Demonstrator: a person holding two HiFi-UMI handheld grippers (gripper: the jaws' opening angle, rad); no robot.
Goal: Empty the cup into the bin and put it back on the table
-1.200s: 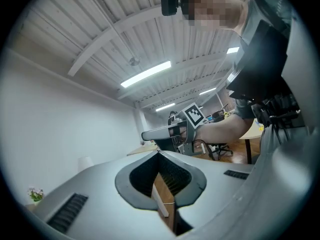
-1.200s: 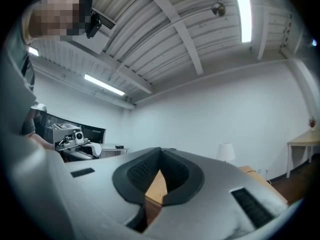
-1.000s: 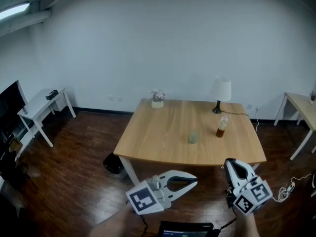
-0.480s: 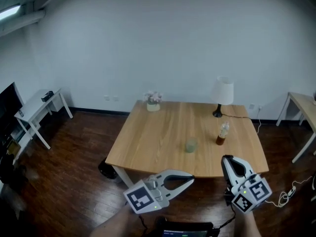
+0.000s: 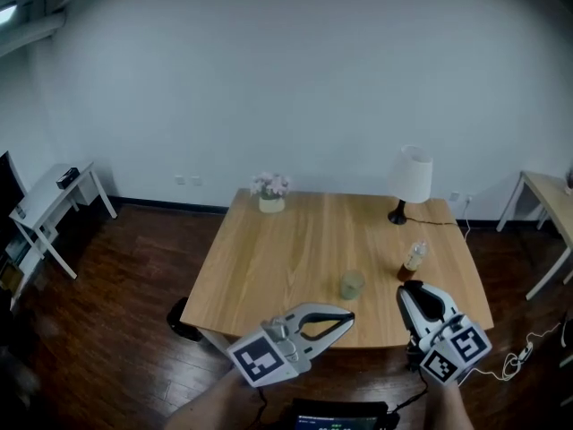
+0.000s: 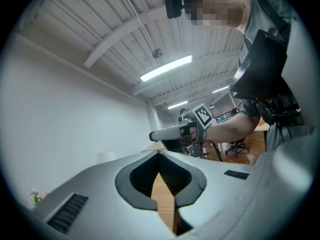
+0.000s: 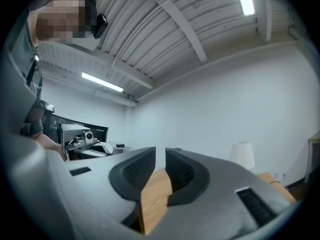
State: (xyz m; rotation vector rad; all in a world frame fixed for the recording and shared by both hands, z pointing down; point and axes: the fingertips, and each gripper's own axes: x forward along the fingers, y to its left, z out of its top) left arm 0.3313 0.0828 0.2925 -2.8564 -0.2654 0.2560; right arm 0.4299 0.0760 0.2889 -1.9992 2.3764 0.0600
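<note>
Wooden table [image 5: 286, 245], cup [image 5: 351, 285] near bottle [image 5: 414, 260], lamp [image 5: 411, 179], flowerpot [image 5: 270, 202], perhaps bin [image 5: 182, 320] underneath

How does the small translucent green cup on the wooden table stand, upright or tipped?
Upright: the green cup rests on its base on the wooden table, rim facing up.

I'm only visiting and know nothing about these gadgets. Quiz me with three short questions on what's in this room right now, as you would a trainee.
1. Where is the bin? A) on the floor beside the near left corner of the table B) on the table C) between a gripper's jaws
2. True or false: the left gripper holds the cup.
3. How many things stand on the table?
Key: 1 A. 2 False: its jaws are shut on nothing; the cup stands on the table. 3 Four: cup, bottle, lamp, flower pot.
</note>
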